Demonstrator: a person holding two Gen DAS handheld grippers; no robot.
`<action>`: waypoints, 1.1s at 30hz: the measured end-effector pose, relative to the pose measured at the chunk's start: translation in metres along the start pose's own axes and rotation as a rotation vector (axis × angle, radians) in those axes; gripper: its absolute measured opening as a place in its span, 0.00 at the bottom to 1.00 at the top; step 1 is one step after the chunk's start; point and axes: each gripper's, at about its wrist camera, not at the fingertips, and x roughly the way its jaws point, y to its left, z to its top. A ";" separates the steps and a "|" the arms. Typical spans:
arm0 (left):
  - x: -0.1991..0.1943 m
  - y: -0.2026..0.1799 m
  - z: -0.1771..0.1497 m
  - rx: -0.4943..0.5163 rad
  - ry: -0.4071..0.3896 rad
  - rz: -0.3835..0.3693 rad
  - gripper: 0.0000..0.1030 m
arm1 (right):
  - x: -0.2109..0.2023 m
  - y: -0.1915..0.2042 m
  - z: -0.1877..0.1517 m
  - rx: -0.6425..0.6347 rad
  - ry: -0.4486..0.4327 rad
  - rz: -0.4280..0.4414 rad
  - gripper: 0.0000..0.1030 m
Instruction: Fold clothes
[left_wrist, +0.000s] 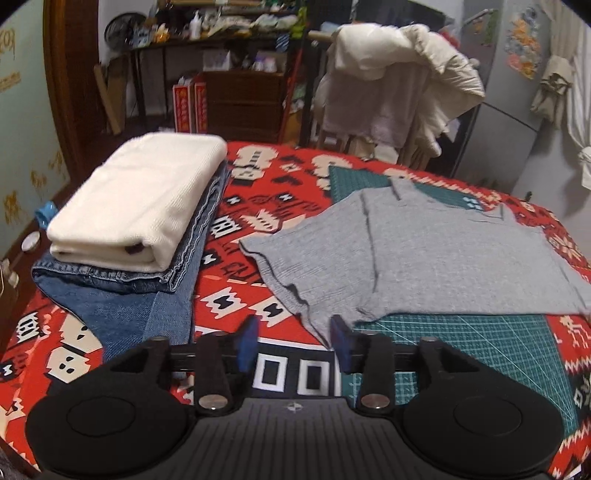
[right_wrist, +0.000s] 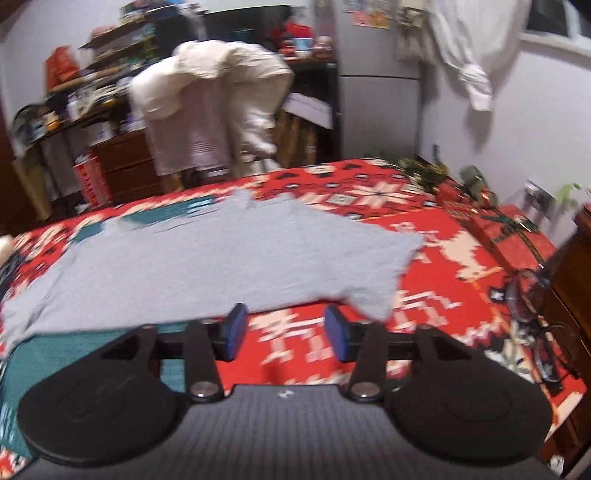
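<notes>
So the grey shirt lies spread sideways, just ahead of both grippers. Left gripper faces its near-left corner, right gripper its near-right corner; both jaws spread, holding nothing.

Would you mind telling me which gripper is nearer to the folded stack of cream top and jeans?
Left. The left gripper hangs open with the stack just ahead to its left. The right gripper faces the grey shirt; its view does not show the stack.
</notes>
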 end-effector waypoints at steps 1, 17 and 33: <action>-0.004 -0.003 -0.003 0.012 -0.008 -0.002 0.53 | -0.003 0.009 -0.003 -0.015 -0.006 0.014 0.69; -0.007 -0.070 -0.046 0.218 -0.068 -0.018 0.81 | -0.002 0.108 -0.056 -0.185 -0.027 0.089 1.00; 0.039 -0.073 -0.049 0.201 -0.014 0.066 0.99 | 0.050 0.112 -0.060 -0.141 0.070 0.046 1.00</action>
